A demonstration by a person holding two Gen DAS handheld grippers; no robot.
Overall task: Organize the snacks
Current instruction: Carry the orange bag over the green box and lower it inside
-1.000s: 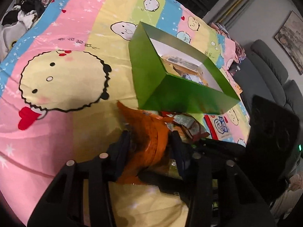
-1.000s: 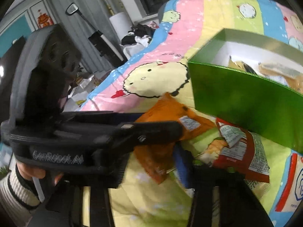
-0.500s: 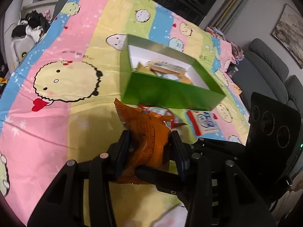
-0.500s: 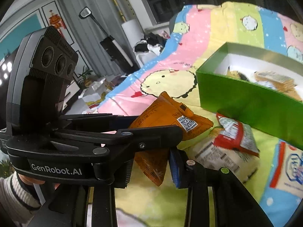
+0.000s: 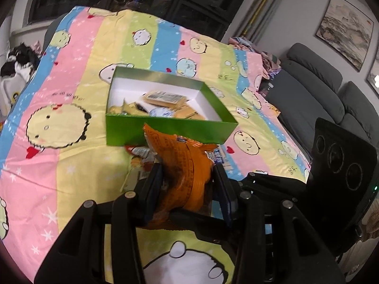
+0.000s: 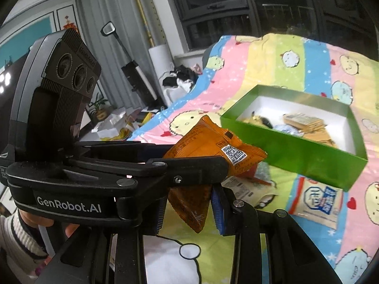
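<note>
The left gripper (image 5: 187,184) is clamped on an orange snack packet (image 5: 182,163), held above the striped bedspread (image 5: 78,54), just short of the near wall of the green box (image 5: 165,130). The packet's lower end is hidden behind the fingers (image 5: 154,184). The right gripper (image 6: 189,210) stands parted with nothing between its pads; the packet's corner hangs in front of its gap. Loose packets (image 6: 317,201) lie on the bedspread beside the box, partly covered. The box contents are hard to make out.
</note>
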